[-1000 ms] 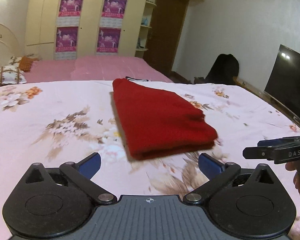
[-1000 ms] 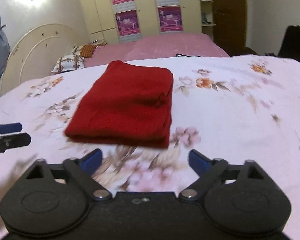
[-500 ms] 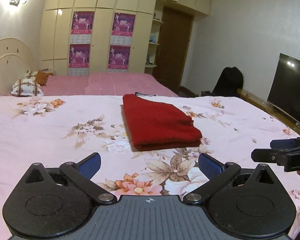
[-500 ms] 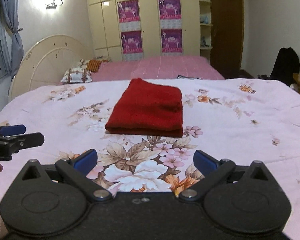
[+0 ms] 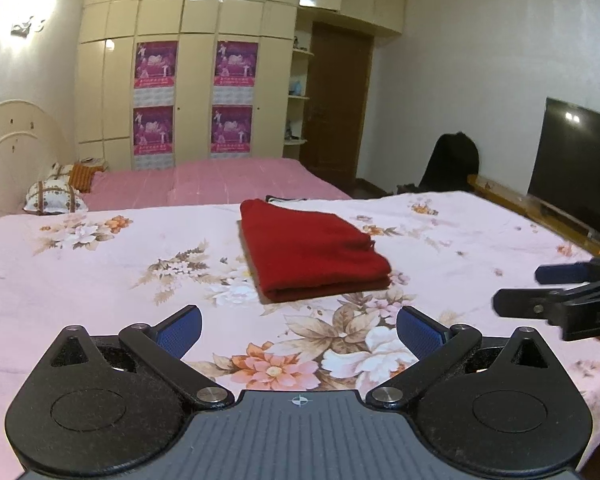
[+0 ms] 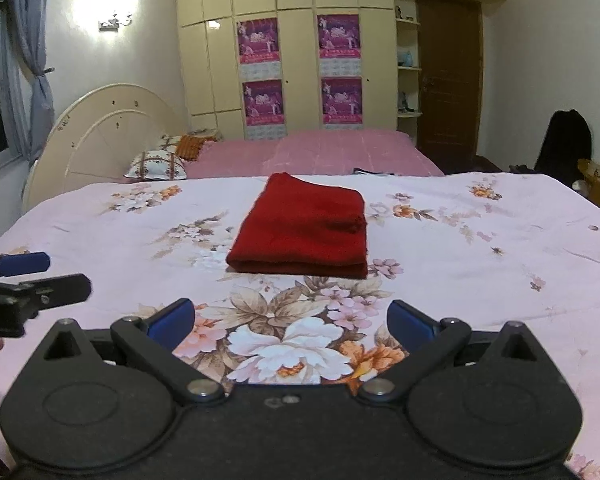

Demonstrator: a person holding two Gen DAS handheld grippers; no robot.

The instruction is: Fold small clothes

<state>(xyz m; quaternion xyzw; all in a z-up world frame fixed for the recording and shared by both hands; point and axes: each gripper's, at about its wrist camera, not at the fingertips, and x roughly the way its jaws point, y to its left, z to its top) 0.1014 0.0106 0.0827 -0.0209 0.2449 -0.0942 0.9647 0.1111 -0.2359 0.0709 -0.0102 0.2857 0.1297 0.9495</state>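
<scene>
Red garment (image 5: 314, 250) lies folded flat, edges stacked.

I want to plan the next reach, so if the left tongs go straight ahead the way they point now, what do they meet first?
Probably the folded red garment, which lies on the floral bedspread roughly in line ahead of the open left tongs. Nothing else shows between them, though depth and height above the bed are unclear.
</scene>
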